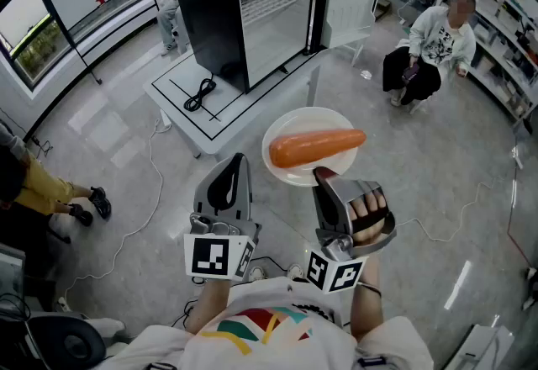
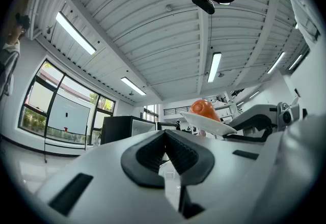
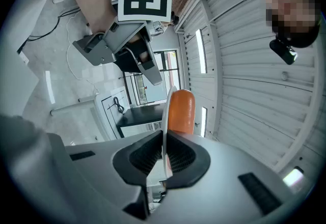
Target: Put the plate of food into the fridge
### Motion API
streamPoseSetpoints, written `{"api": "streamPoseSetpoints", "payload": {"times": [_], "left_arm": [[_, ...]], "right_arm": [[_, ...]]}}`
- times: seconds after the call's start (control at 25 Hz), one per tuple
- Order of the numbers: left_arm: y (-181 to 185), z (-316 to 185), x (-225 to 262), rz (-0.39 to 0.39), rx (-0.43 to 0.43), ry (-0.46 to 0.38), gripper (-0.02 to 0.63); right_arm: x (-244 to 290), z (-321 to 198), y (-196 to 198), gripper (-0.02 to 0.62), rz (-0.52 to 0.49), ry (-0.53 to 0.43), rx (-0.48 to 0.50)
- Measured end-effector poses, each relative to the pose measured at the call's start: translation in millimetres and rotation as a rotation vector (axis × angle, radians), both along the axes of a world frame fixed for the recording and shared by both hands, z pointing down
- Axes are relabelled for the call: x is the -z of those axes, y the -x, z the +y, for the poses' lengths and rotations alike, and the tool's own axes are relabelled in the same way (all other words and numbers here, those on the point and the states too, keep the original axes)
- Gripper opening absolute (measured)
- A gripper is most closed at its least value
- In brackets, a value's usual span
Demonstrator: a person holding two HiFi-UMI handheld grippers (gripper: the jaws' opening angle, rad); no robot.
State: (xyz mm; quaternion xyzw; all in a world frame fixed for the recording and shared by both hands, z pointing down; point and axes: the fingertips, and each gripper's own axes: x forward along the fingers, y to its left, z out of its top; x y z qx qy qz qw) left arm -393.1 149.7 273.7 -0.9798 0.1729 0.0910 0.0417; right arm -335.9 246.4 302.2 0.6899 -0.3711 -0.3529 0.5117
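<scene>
A white plate [image 1: 296, 165] bearing a long orange piece of food [image 1: 316, 147] hangs in the air in front of me. My right gripper [image 1: 322, 172] is shut on the plate's near rim; in the right gripper view the thin rim [image 3: 165, 116] runs between the black pads, with the orange food [image 3: 181, 111] just beyond. My left gripper [image 1: 239, 160] is beside it on the left, shut and empty, its pads [image 2: 153, 152] pressed together. The black fridge [image 1: 227, 11] stands on a white table [image 1: 220, 126] ahead, its door [image 1: 349, 0] swung open to the right and a wire shelf inside.
A black cable [image 1: 200, 95] lies coiled on the table beside the fridge. One person sits on a chair [image 1: 427, 49] at the right, another sits at the left edge [image 1: 38, 183]. Cables trail over the grey floor [image 1: 147, 200]. Shelving [image 1: 504, 15] lines the right wall.
</scene>
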Motion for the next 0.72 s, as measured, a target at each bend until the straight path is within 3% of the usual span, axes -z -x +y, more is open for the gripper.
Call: {"api": "streamPoseSetpoints", "payload": {"times": [0.72], "left_arm": [[-10, 1, -8, -0.018, 0.007, 0.003, 0.006]], "right_arm": [[-4, 2, -11, 0.02, -0.002, 0.014, 0.013]]}}
